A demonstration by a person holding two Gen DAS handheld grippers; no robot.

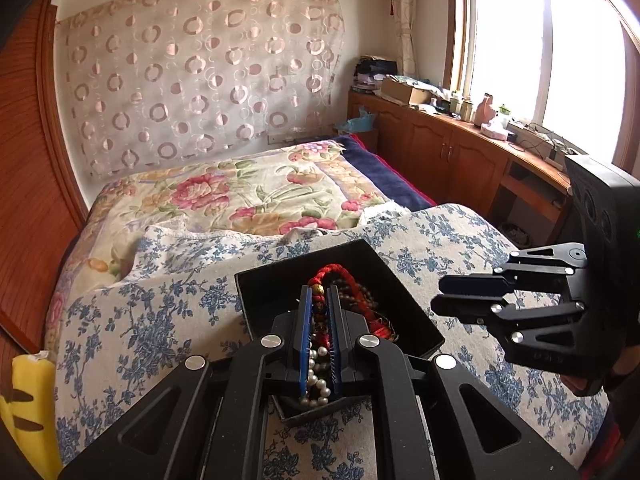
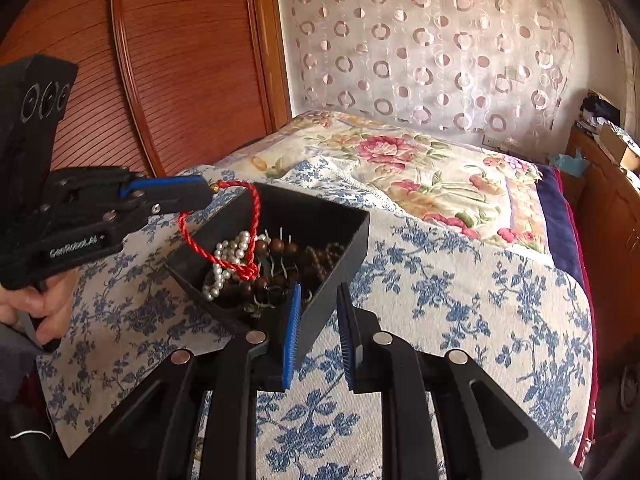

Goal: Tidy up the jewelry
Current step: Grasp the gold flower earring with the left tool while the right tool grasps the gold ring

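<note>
A black open box (image 1: 404, 300) (image 2: 344, 240) sits on the blue-flowered bedspread. It holds a white pearl string (image 2: 228, 256) (image 1: 318, 380), brown bead strings (image 2: 276, 248) and a red cord bracelet (image 2: 252, 224) (image 1: 332, 276). My left gripper (image 1: 319, 292) (image 2: 208, 192) is shut on the red cord bracelet and holds one end above the box; the rest hangs into the box. My right gripper (image 2: 318, 292) (image 1: 438, 294) is open and empty, its fingers astride the box's near right wall.
The bed carries a blue-flowered cover (image 2: 460, 300) and a pink-flowered quilt (image 1: 240, 196). A wooden wardrobe (image 2: 180, 64) stands on the left. A cluttered wooden counter (image 1: 480, 136) runs under the window on the right. A yellow cushion (image 1: 28, 400) lies at the bed's left edge.
</note>
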